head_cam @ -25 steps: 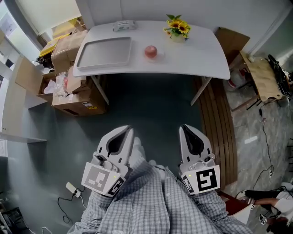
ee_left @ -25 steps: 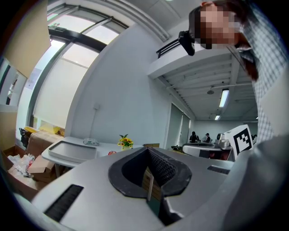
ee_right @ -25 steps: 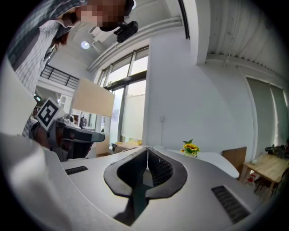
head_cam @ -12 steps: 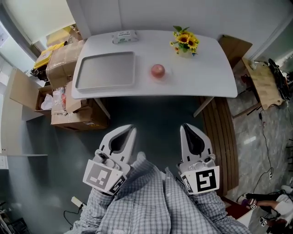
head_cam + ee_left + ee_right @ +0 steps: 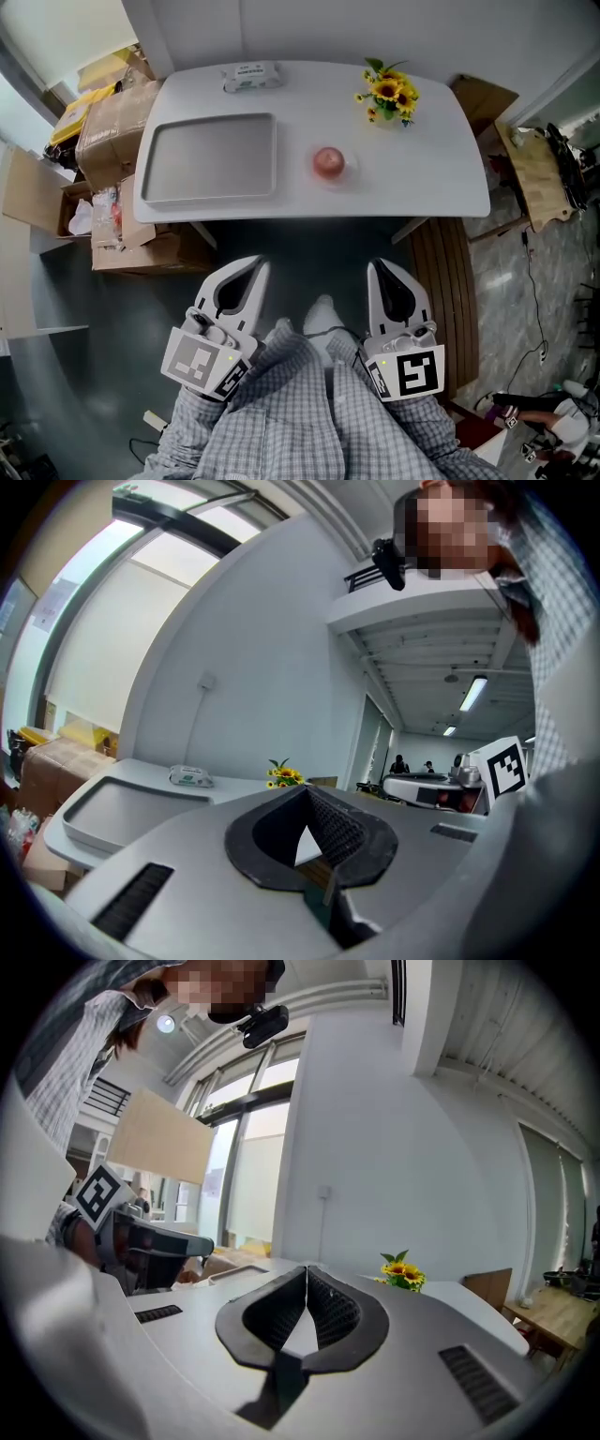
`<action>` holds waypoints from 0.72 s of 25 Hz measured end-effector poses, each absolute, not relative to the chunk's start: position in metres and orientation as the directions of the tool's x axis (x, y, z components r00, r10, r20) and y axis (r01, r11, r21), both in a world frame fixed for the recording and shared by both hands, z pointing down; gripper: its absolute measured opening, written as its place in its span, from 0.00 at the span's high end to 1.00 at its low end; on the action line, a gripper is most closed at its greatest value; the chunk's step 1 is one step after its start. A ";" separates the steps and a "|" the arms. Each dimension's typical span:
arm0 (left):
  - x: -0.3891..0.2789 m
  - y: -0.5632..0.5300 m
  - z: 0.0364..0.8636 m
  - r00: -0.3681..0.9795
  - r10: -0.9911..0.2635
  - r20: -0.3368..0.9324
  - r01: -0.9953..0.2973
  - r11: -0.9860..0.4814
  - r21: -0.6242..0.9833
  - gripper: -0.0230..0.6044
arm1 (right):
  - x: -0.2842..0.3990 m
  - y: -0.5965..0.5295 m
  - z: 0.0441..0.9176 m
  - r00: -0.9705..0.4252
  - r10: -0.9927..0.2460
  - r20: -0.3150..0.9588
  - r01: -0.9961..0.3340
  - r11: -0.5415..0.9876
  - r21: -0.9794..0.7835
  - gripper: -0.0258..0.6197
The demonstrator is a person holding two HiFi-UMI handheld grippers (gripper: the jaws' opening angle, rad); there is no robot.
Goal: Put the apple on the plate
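A red apple (image 5: 328,162) rests on the white table (image 5: 441,159), right of a grey rectangular tray-like plate (image 5: 210,157). Both grippers hang well short of the table, close to the person's checked shirt. My left gripper (image 5: 255,264) is shut, its tips meeting with nothing between them. My right gripper (image 5: 377,265) is shut and empty too. In the left gripper view the plate (image 5: 112,803) shows at the left beyond the left gripper (image 5: 305,789). The right gripper (image 5: 306,1271) view shows the jaws pressed together and no apple.
A small pot of sunflowers (image 5: 389,94) stands at the table's back right, and a pack of wipes (image 5: 247,74) lies at the back. Cardboard boxes (image 5: 103,131) crowd the floor left of the table. A wooden slatted piece (image 5: 448,291) lies on the floor at the right.
The table, plate and apple have come nearer and lower in the head view as the person steps forward. Both grippers keep their places, shut.
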State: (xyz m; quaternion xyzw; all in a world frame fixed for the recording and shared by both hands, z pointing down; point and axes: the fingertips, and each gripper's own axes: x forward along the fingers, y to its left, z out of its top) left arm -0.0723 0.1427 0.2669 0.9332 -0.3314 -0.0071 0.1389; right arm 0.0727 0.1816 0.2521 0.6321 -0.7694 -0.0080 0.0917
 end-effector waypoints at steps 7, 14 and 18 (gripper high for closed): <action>-0.067 0.090 0.279 0.730 -0.677 0.094 -0.672 -0.685 0.280 0.95 | 0.085 0.118 0.265 -0.246 -0.957 0.151 -0.953 0.267 0.142 0.93; -0.038 0.019 0.283 0.650 -0.750 0.126 -0.743 -0.591 0.313 0.95 | 0.129 0.043 0.273 -0.292 -0.936 0.196 -0.937 0.321 0.137 0.93; -0.012 -0.014 0.287 0.613 -0.774 0.156 -0.776 -0.555 0.298 0.95 | 0.157 0.009 0.279 -0.358 -0.912 0.202 -0.927 0.373 0.042 0.93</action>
